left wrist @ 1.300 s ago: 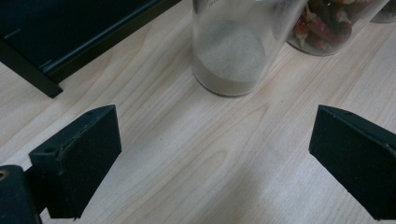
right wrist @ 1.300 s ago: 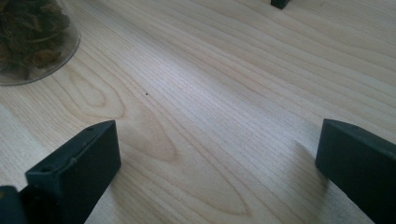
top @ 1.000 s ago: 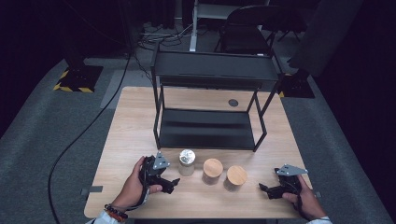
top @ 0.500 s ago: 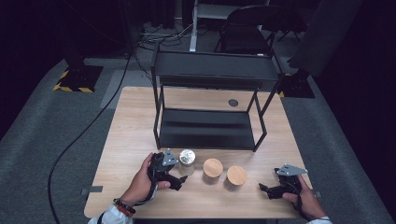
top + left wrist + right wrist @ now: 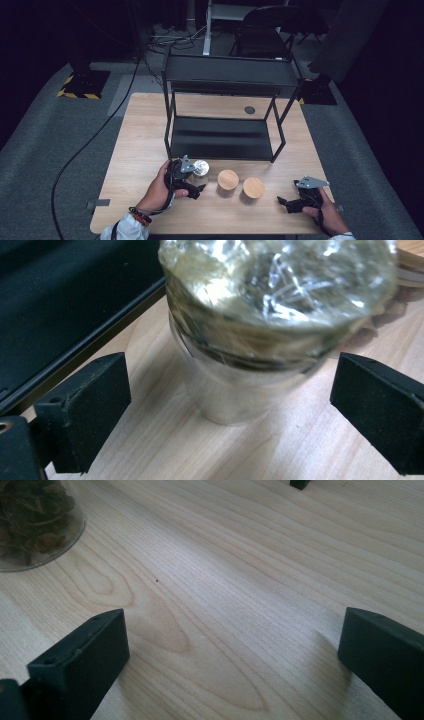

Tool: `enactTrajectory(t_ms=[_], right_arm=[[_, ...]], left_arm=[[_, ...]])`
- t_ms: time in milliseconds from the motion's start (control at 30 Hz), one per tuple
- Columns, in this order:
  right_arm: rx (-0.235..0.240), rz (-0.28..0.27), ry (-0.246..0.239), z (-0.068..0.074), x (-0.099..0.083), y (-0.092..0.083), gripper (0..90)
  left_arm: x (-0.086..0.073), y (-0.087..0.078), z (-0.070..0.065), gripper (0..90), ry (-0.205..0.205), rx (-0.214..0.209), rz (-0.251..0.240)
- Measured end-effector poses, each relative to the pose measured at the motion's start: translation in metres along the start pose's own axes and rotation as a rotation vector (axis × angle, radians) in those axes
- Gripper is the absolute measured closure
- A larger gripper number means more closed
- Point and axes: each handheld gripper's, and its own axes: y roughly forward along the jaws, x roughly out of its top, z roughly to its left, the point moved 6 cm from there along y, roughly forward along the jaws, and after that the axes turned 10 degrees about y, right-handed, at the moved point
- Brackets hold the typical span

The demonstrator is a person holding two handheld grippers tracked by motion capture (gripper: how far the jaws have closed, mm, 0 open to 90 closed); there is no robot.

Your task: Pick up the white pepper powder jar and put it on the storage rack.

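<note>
Crinkled, shiny film covers the mouth of the clear glass jar (image 5: 270, 325), which stands on the pale wood table (image 5: 140, 150) just in front of the black metal shelf rack (image 5: 225, 135). The left gripper (image 5: 230, 410) has its jaws spread wide on either side of the jar, neither pad touching the glass, so I judge the grasp to be only in its approach: nothing is lifted, and closing, lifting and placing are all left to do. The jar tapers toward its base and looks smooth and slippery (the film on top is wrinkled and would give little purchase). To its right stand two more jars with flat round wooden lids (image 5: 228, 179), both untouched. The right gripper (image 5: 291, 204) rests low near the table's right front corner, jaws apart over bare grained wood, holding nothing; a glass jar of dark dried leaves (image 5: 35, 520) stands off to its side.
</note>
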Motion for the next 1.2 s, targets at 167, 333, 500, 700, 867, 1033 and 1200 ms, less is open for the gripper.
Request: enactTrajectory(t_ms=[167, 333, 500, 700, 867, 1033, 1200], right_arm=[[0.000, 0.000, 0.000, 0.000, 0.000, 0.000, 0.0], [0.000, 0.000, 0.000, 0.000, 0.000, 0.000, 0.0], [0.000, 0.000, 0.000, 0.000, 0.000, 0.000, 0.0], [0.000, 0.000, 0.000, 0.000, 0.000, 0.000, 0.0], [0.000, 0.000, 0.000, 0.000, 0.000, 0.000, 0.0], [0.000, 0.000, 0.000, 0.000, 0.000, 0.000, 0.0], [0.000, 0.000, 0.000, 0.000, 0.000, 0.000, 0.0]], left_arm=[[0.002, 0.008, 0.003, 4.2, 0.000, -0.004, 0.012], [0.004, 0.014, 0.004, 7.4, -0.013, -0.005, 0.012], [0.005, 0.022, 0.002, 15.9, -0.008, -0.023, 0.021], [0.005, 0.029, -0.001, 25.3, -0.006, -0.054, 0.019], [0.006, 0.031, -0.003, 29.3, 0.020, -0.029, 0.014], [0.007, 0.031, -0.004, 29.8, 0.034, -0.012, 0.020], [0.007, 0.031, -0.003, 29.8, 0.028, -0.005, 0.022]])
